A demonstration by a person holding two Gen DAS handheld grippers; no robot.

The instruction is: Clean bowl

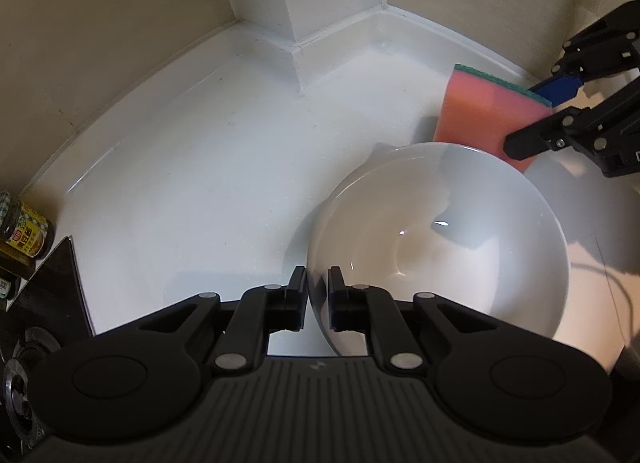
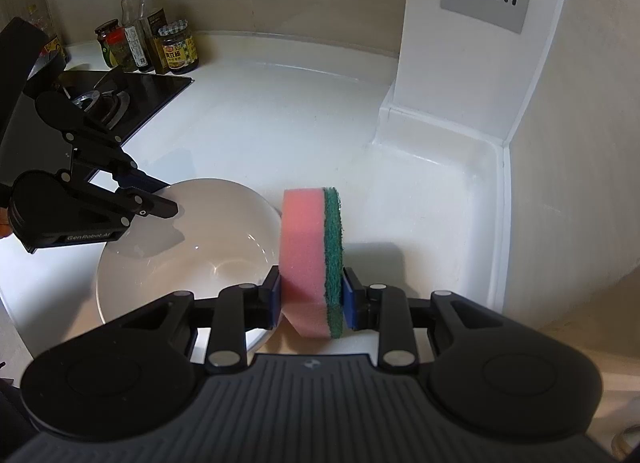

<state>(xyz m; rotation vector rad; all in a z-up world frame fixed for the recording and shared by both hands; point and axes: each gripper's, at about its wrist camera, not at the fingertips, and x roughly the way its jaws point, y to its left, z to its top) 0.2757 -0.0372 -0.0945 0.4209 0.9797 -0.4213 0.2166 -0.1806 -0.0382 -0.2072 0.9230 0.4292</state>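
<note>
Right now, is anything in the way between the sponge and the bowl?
No. The sponge, squeezed in the right tongs, is just outside the bowl rim. The left tongs grip the opposite rim, clear of its path.

The bowl (image 1: 440, 239) looked like glazed white ceramic, smooth and glossy, with small glints inside. The sponge (image 2: 308, 259) was soft pink foam, finely pored and matt, backed by a rough green scouring layer (image 2: 334, 255). Each tool, left (image 1: 318, 299) and right (image 2: 312, 299), was matt black plastic with bright metal pins and a ribbed grey housing. The bench (image 1: 200, 183) was smooth, glossy white. The hob (image 2: 148, 91) was shiny black glass. The jars (image 2: 176, 47) looked like glass with paper labels.
</note>
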